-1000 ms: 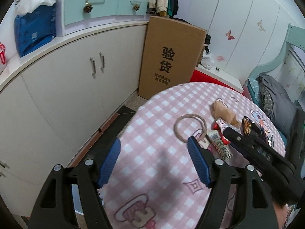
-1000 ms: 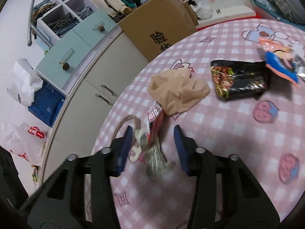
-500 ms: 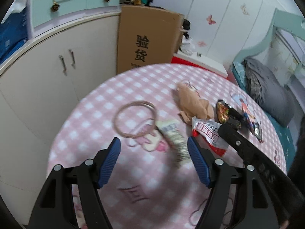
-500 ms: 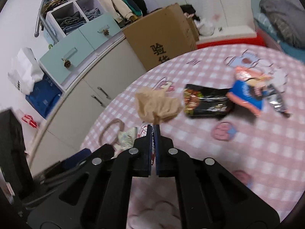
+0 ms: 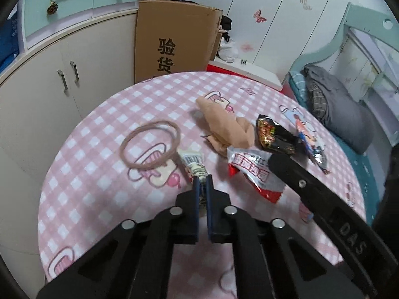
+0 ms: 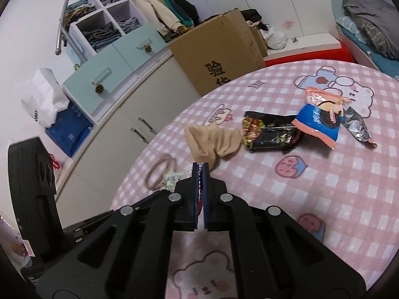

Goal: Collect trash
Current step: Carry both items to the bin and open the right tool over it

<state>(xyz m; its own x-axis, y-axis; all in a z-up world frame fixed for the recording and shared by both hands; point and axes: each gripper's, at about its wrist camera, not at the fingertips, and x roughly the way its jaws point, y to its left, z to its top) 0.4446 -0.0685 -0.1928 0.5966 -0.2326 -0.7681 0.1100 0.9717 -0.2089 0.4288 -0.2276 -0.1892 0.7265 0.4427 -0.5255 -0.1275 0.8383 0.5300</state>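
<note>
Pink checked table (image 5: pixel 104 129) — five wrappers, perhaps; both grippers' fingers (image 5: pixel 197 191) each clamping one.

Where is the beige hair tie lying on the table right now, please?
In the left wrist view the beige hair tie lies on the pink checked table, left of the white wrapper, toward the cabinet side.
</note>
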